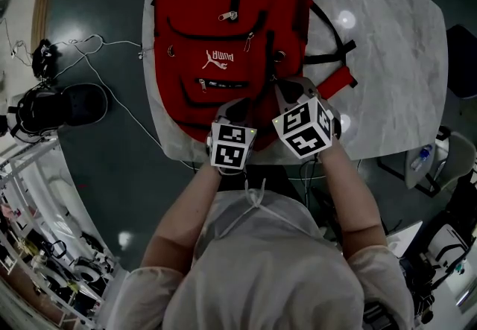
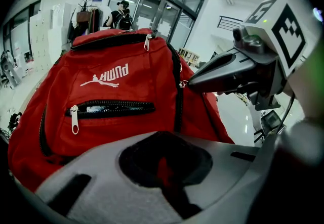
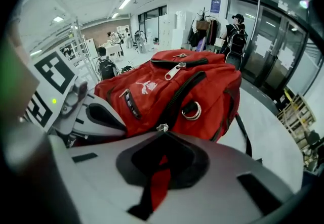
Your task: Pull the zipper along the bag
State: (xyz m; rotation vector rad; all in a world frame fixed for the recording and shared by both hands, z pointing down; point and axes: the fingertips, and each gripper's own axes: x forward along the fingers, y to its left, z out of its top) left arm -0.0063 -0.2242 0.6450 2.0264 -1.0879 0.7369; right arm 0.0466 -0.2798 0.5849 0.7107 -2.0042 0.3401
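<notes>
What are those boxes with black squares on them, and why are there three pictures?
No robot here: a person holds two pinching tools, called grippers. The patterned cubes are part of those tools. One picture looks down from a camera on the person's head; the other two come from cameras riding on the left gripper and right gripper. A red backpack lies on a pale table. Both grippers pinch its red cloth at the near end, the right one beside a silver zipper pull.

Dim head view with glare spots on the table point(image 1: 395, 68); gripper views brighter, fisheye-bent, black-cornered, foreground blurred.
</notes>
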